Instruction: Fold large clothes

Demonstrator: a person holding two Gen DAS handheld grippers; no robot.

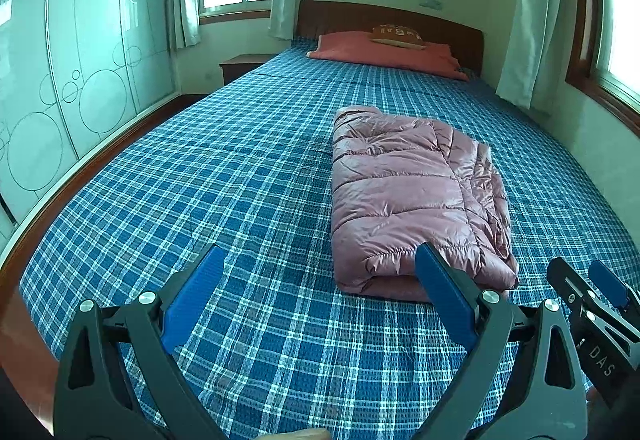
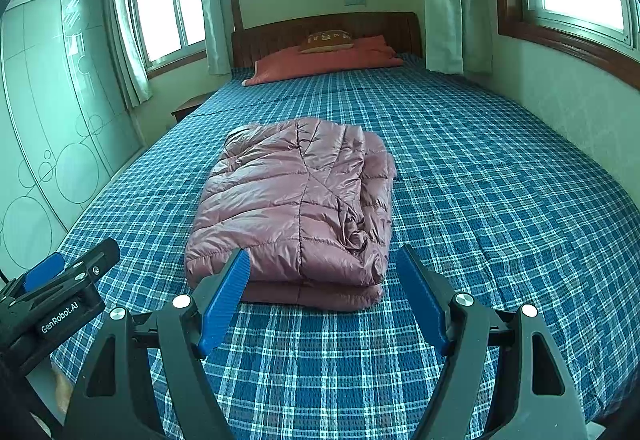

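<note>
A pink quilted down jacket lies folded into a thick rectangle on the blue plaid bed; it also shows in the right wrist view. My left gripper is open and empty, held above the bed's near end, just left of the jacket's near edge. My right gripper is open and empty, just in front of the jacket's near edge. Each gripper shows at the edge of the other's view: the right one and the left one.
An orange pillow with a small brown cushion lies at the wooden headboard. Frosted wardrobe doors line the left side. A nightstand stands left of the bed. The right wall borders the bed.
</note>
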